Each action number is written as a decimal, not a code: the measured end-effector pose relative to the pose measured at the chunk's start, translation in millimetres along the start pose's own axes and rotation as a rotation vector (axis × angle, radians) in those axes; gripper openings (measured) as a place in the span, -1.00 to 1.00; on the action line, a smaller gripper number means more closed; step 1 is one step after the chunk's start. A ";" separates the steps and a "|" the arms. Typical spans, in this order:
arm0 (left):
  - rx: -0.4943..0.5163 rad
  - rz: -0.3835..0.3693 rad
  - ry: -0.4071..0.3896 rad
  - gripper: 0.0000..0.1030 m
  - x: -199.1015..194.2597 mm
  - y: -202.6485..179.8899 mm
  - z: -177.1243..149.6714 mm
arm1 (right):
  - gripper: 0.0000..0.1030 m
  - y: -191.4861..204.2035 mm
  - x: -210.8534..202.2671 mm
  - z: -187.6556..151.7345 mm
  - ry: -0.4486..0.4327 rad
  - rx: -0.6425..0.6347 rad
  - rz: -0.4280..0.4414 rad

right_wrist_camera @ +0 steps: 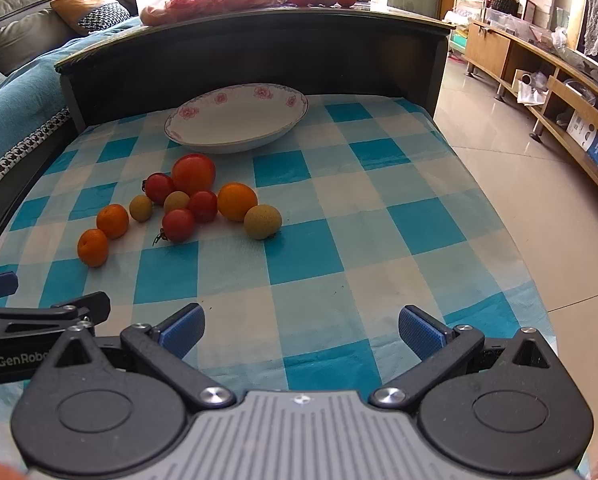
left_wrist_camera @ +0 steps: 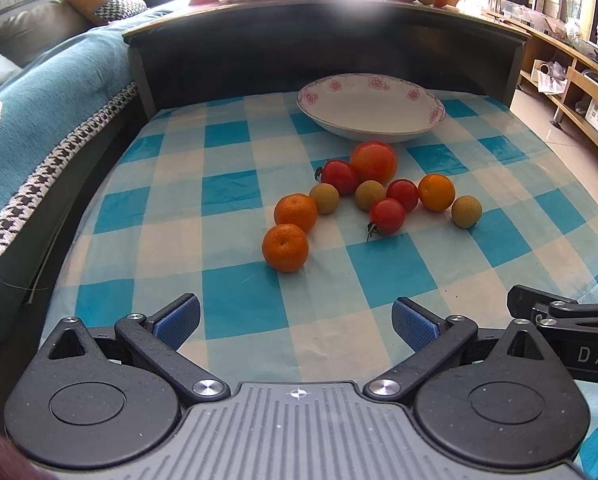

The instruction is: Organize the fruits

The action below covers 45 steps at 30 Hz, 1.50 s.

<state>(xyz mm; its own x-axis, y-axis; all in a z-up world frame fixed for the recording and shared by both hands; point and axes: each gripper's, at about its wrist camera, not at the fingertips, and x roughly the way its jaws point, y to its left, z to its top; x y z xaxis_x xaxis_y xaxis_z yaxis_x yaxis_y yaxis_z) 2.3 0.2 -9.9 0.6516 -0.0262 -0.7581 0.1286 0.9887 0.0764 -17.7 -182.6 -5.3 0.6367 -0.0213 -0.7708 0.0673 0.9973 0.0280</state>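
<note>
- Left gripper: jaws spread wide and empty, held low over the near edge of the desk, which is covered by a blue-and-white checked cloth.
- Right gripper: jaws likewise spread, nothing between them; the two grippers are seen side by side at the near edge.
- Fruit cluster is found mid-desk, apart from both grippers: mandarins nearest, the foremost mandarin just beside another; red tomatoes and pale round fruits are packed together behind.
- Floral plate is set toward the far edge, empty, just behind the largest tomato.
- A dark raised board is seen along the far edge; more fruit is piled on top of it.
- A sofa with a blue cover is seen along the left edge.
</note>
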 end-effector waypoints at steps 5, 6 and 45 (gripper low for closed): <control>0.000 0.000 0.000 1.00 0.1 -0.1 -0.3 | 1.00 -0.3 0.8 -0.2 0.006 0.006 0.005; 0.000 -0.001 0.001 1.00 0.1 0.2 0.2 | 1.00 0.0 0.8 -0.5 0.007 0.006 0.005; 0.031 -0.091 0.008 1.00 27.9 7.4 11.5 | 0.06 7.5 71.5 54.8 -0.036 -0.184 0.238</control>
<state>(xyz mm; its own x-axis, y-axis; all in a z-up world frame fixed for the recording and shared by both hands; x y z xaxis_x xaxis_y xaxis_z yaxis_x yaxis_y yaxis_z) 30.1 5.1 -23.0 0.6301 -0.1141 -0.7681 0.2103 0.9772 0.0273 70.4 -180.5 -25.3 0.6449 0.2150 -0.7334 -0.2249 0.9705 0.0868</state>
